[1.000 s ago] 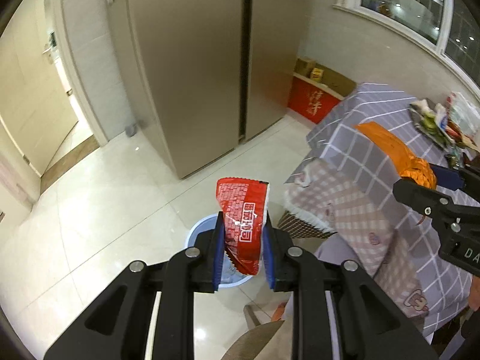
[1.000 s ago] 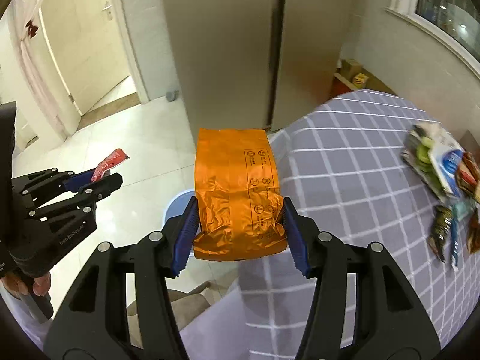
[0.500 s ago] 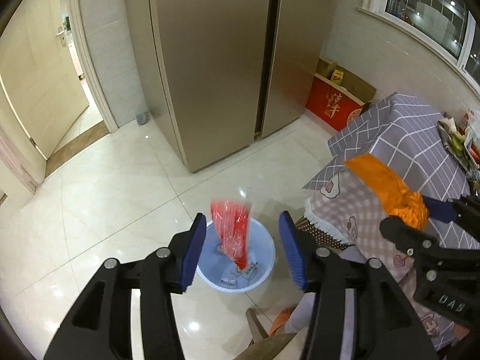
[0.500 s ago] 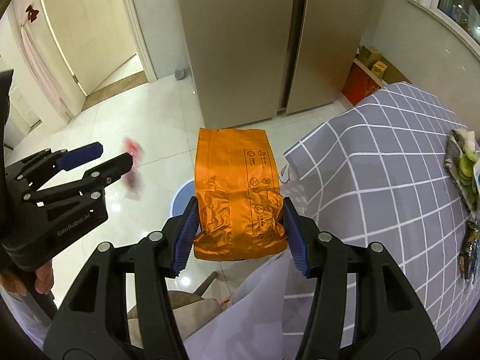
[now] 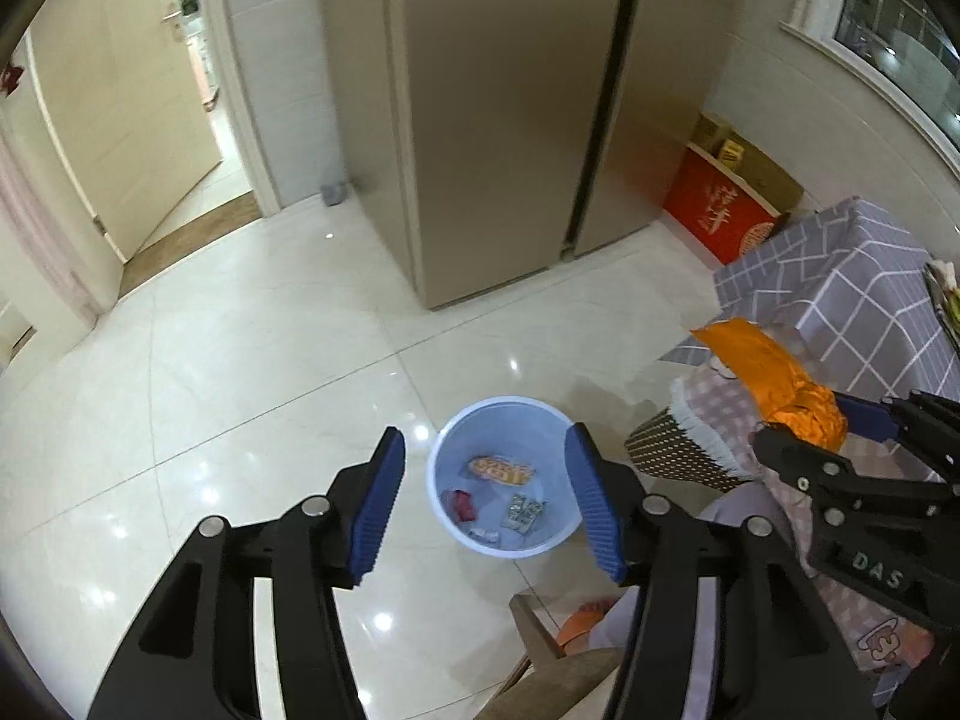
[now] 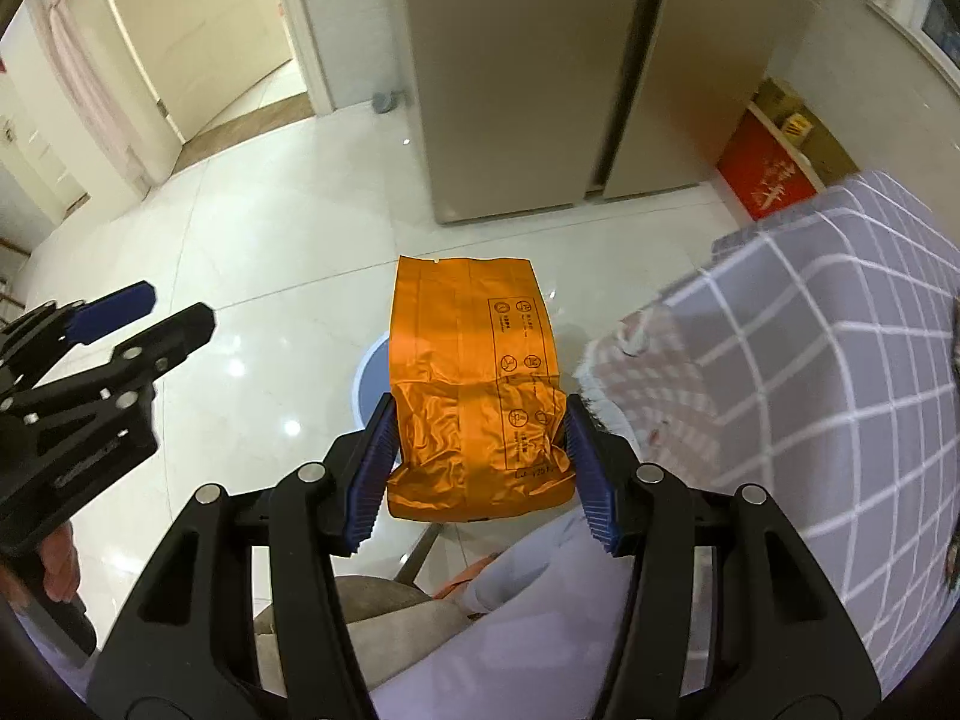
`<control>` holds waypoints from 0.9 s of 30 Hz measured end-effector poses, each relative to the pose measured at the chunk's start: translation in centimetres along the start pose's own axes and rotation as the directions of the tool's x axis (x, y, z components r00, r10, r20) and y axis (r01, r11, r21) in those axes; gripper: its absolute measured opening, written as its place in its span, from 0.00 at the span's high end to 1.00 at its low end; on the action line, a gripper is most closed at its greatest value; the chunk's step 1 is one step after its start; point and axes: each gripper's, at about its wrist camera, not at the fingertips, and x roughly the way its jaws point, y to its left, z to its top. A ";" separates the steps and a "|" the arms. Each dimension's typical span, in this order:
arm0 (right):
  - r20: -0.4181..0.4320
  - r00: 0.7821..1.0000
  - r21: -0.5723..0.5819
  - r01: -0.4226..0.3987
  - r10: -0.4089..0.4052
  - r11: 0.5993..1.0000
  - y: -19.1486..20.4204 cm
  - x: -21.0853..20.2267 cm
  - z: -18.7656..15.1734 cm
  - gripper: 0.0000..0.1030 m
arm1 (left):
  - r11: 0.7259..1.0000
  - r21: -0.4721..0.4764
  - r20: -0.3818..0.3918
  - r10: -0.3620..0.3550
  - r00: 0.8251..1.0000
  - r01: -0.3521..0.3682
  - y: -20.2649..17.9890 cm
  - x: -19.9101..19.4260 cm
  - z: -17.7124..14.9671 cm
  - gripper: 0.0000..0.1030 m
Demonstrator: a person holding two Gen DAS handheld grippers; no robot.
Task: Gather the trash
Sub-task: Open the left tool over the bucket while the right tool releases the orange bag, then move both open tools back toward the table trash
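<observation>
Now the left gripper (image 5: 486,504) is empty, its blue pads spreading apart with nothing between them, where a second ago they pinched a red snack wrapper upright over the floor. Half a second back that wrapper was a red blur falling between the parting pads; at this moment a small red piece (image 5: 461,504) lies at the bottom of the pale blue bin (image 5: 447,444), beside an orange-and-yellow wrapper (image 5: 501,471) and a silvery packet (image 5: 525,510). The bin stands on the glossy white floor tiles (image 5: 252,360), directly below and framed by the left pads, and it fills more of the left wrist view than it did before. The right gripper (image 6: 477,459) has not changed its hold: both ribbed pads press into the crumpled lower end of the orange foil bag (image 6: 474,372), which stands up out of the jaws, held about half open around it. In the right wrist view the bag now hangs in front of the bin's rim (image 6: 369,372), just beside the corner of the grey checked tablecloth (image 6: 840,324); earlier it sat further over the table.
</observation>
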 end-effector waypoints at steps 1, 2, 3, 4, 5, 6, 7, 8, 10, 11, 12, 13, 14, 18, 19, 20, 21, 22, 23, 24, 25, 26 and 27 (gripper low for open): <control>-0.001 1.000 0.001 -0.003 0.003 1.000 0.3 0.1 0.2 0.47 | 1.000 -0.011 0.002 0.010 1.000 -0.010 0.6 -0.2 -0.1 0.42; 0.000 1.000 0.014 -0.008 0.008 1.000 0.5 0.3 0.6 0.45 | 1.000 -0.019 0.004 0.016 1.000 -0.016 1.0 -0.5 -0.2 0.41; 0.002 1.000 0.033 -0.012 0.012 0.999 0.7 0.4 0.9 0.40 | 0.999 -0.027 0.008 0.023 1.000 -0.023 1.4 -0.7 -0.2 0.40; 0.008 1.000 0.055 -0.016 0.015 0.998 0.8 0.5 1.5 0.35 | 0.999 -0.036 0.011 0.035 0.999 -0.035 1.9 -0.9 -0.3 0.40; 0.016 1.000 0.059 -0.015 0.014 0.998 1.0 0.5 1.7 0.27 | 0.998 -0.042 0.013 0.043 0.999 -0.042 2.2 -1.1 -0.4 0.40; 0.036 0.999 0.056 -0.010 0.008 0.998 1.3 0.3 2.0 0.25 | 0.998 -0.046 0.015 0.047 0.999 -0.047 2.5 -1.3 -0.4 0.40; 0.046 0.999 0.051 -0.004 0.001 0.999 1.4 0.3 2.1 0.25 | 0.998 -0.049 0.020 0.051 0.998 -0.050 2.8 -1.5 -0.5 0.40; 0.049 0.999 0.045 0.005 -0.007 0.999 1.6 0.3 2.2 0.23 | 0.997 -0.051 0.023 0.055 0.998 -0.054 3.1 -1.8 -0.6 0.39; 0.045 0.999 0.035 0.007 -0.009 0.999 1.8 0.4 1.9 0.23 | 0.996 -0.059 0.030 0.067 0.997 -0.065 3.4 -2.1 -0.6 0.38; 0.035 0.999 0.031 0.006 -0.008 1.000 1.8 0.7 1.6 0.23 | 0.996 -0.062 0.031 0.070 0.997 -0.068 3.5 -2.1 -0.6 0.37; 0.023 1.000 0.028 0.007 -0.008 1.000 1.8 0.9 1.4 0.23 | 0.995 -0.065 0.031 0.072 0.997 -0.070 3.7 -2.1 -0.6 0.37; 0.008 1.000 0.027 0.008 -0.008 1.000 1.7 1.3 1.1 0.23 | 0.995 -0.069 0.032 0.073 0.997 -0.071 3.7 -2.1 -0.6 0.37; -0.003 1.000 0.026 0.009 -0.009 1.000 1.7 1.6 0.8 0.23 | 0.995 -0.071 0.031 0.075 0.997 -0.072 3.7 -2.0 -0.6 0.37; -0.027 1.000 0.028 0.011 -0.011 1.000 1.7 2.0 -0.3 0.23 | 0.995 -0.063 0.026 0.075 0.997 -0.073 3.1 -2.1 -0.8 0.36; -0.029 1.000 0.029 0.007 -0.006 1.000 1.6 1.9 -0.5 0.23 | 0.996 -0.059 0.026 0.075 0.997 -0.073 2.9 -2.1 -0.8 0.36; -0.029 1.000 0.030 0.004 -0.003 1.000 1.6 1.8 -0.6 0.23 | 0.996 -0.055 0.026 0.074 0.997 -0.073 2.7 -2.1 -0.8 0.36; -0.025 1.000 0.029 0.003 -0.003 1.000 1.5 1.6 -0.9 0.23 | 0.996 -0.050 0.027 0.074 0.997 -0.073 2.6 -2.2 -0.8 0.36; -0.021 1.000 0.029 0.004 -0.003 1.000 1.4 1.4 -0.9 0.23 | 0.996 -0.043 0.030 0.073 0.997 -0.072 2.2 -2.3 -0.8 0.36; -0.016 1.000 0.027 0.004 -0.003 1.000 1.3 1.2 -1.0 0.23 | 0.997 -0.037 0.032 0.071 0.997 -0.069 1.9 -2.3 -0.7 0.36; -0.010 1.000 0.027 0.005 -0.004 1.000 1.2 0.9 -1.1 0.23 | 0.997 -0.028 0.036 0.066 0.997 -0.065 1.5 -2.5 -0.7 0.36; -0.002 1.000 0.029 0.005 -0.005 1.000 1.0 0.5 -1.2 0.23 | 0.998 -0.023 0.038 0.062 0.997 -0.061 1.4 -2.6 -0.7 0.35; 0.005 1.000 0.035 0.003 -0.004 0.999 0.8 0.2 -1.3 0.23 | 0.998 -0.016 0.042 0.056 0.998 -0.056 1.0 -2.7 -0.7 0.35; 0.013 1.000 0.042 0.002 -0.002 0.999 0.6 -0.2 -1.5 0.23 | 0.999 -0.008 0.047 0.049 0.998 -0.049 0.7 -2.8 -0.6 0.34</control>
